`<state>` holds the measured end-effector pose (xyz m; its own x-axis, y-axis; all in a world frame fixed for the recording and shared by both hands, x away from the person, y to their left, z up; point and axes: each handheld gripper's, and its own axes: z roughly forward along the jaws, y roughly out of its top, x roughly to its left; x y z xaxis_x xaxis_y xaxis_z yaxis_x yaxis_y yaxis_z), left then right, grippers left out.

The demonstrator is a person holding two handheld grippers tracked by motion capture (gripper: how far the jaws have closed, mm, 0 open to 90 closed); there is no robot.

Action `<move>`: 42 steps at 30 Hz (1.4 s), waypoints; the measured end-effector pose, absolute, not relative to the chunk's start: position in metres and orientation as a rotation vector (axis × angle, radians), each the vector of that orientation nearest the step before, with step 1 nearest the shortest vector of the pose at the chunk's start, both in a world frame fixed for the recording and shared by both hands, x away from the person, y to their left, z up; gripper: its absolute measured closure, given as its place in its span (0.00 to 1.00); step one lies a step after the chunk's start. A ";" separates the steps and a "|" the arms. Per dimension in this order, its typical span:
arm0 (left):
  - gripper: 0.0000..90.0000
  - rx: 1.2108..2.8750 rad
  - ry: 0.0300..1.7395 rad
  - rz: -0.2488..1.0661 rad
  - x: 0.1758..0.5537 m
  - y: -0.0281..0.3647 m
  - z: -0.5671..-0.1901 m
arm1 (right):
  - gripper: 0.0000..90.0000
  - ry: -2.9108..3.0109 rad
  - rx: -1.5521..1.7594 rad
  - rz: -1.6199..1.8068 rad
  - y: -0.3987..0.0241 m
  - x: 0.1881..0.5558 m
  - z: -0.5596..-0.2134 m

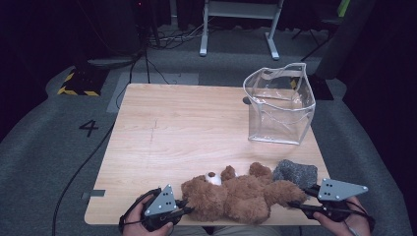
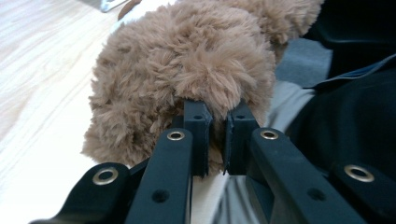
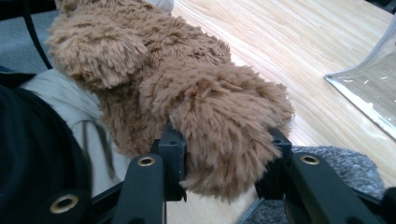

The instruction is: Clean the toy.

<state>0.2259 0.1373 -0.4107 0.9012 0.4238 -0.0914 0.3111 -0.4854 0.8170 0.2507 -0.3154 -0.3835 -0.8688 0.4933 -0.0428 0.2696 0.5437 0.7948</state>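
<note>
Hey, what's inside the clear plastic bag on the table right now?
Nothing visible: through the clear plastic bag you see only its own seams and the wooden table beneath. Its far bottom corner is blurred by glare.

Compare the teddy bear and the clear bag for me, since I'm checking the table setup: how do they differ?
The teddy bear is brown, furry and opaque; the clear bag is see-through plastic with a pale rim. The bear lies flat at the table's near edge, while the bag stands upright and open at the far right. The left gripper and right gripper each pinch the bear; the bag stands untouched. Both are soft-sided things on the same wooden table.
</note>
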 end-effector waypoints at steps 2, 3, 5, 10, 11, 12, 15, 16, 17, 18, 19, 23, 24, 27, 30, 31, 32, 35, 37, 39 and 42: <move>0.91 2.115 0.549 0.121 0.228 0.137 -0.412 | 0.67 2.513 0.657 1.264 -0.318 0.253 -0.383; 0.91 2.116 0.572 0.117 0.230 0.136 -0.414 | 0.67 2.513 0.657 1.264 -0.318 0.253 -0.383; 0.91 2.134 0.614 0.131 0.236 0.134 -0.419 | 0.66 2.503 0.671 1.279 -0.319 0.258 -0.386; 0.91 2.087 0.692 0.117 0.254 0.139 -0.428 | 0.66 2.479 0.731 1.335 -0.319 0.279 -0.395; 0.91 2.068 0.717 0.108 0.258 0.140 -0.430 | 0.66 2.474 0.751 1.346 -0.320 0.286 -0.397; 0.91 2.049 0.735 0.095 0.263 0.141 -0.432 | 0.66 2.471 0.771 1.348 -0.320 0.292 -0.399; 0.91 2.002 0.767 0.086 0.274 0.143 -0.436 | 0.67 2.471 0.830 1.366 -0.320 0.311 -0.406; 0.91 1.997 0.776 0.106 0.277 0.143 -0.436 | 0.67 2.467 0.841 1.375 -0.320 0.315 -0.408; 0.91 1.993 0.780 0.114 0.279 0.143 -0.437 | 0.67 2.465 0.847 1.376 -0.320 0.320 -0.409; 0.91 1.988 0.783 0.127 0.281 0.143 -0.437 | 0.68 2.464 0.861 1.377 -0.319 0.324 -0.411; 0.91 1.985 0.786 0.135 0.283 0.143 -0.437 | 0.68 2.459 0.872 1.378 -0.319 0.331 -0.413; 0.87 1.974 0.814 0.222 0.290 0.140 -0.434 | 0.69 2.449 0.907 1.368 -0.317 0.340 -0.416; 0.82 1.978 0.825 0.289 0.288 0.139 -0.431 | 0.69 2.445 0.914 1.366 -0.317 0.343 -0.417; 0.51 1.994 0.764 0.343 0.284 0.134 -0.423 | 0.69 2.434 0.930 1.345 -0.314 0.350 -0.420; 0.41 1.978 0.713 0.320 0.282 0.132 -0.421 | 0.69 2.439 0.944 1.364 -0.313 0.358 -0.425; 0.39 1.978 0.709 0.314 0.283 0.131 -0.422 | 0.69 2.438 0.948 1.364 -0.313 0.360 -0.428; 0.37 1.986 0.707 0.312 0.286 0.130 -0.423 | 0.69 2.436 0.958 1.367 -0.312 0.364 -0.430; 0.37 1.985 0.691 0.285 0.288 0.127 -0.426 | 0.70 2.430 0.980 1.369 -0.312 0.366 -0.432; 0.53 2.007 0.655 0.218 0.289 0.125 -0.425 | 0.70 2.423 0.985 1.360 -0.311 0.369 -0.432; 0.72 2.018 0.674 0.219 0.292 0.123 -0.425 | 0.69 2.417 0.996 1.363 -0.309 0.372 -0.432; 0.83 2.029 0.723 0.244 0.305 0.120 -0.432 | 0.65 2.403 0.999 1.377 -0.307 0.377 -0.433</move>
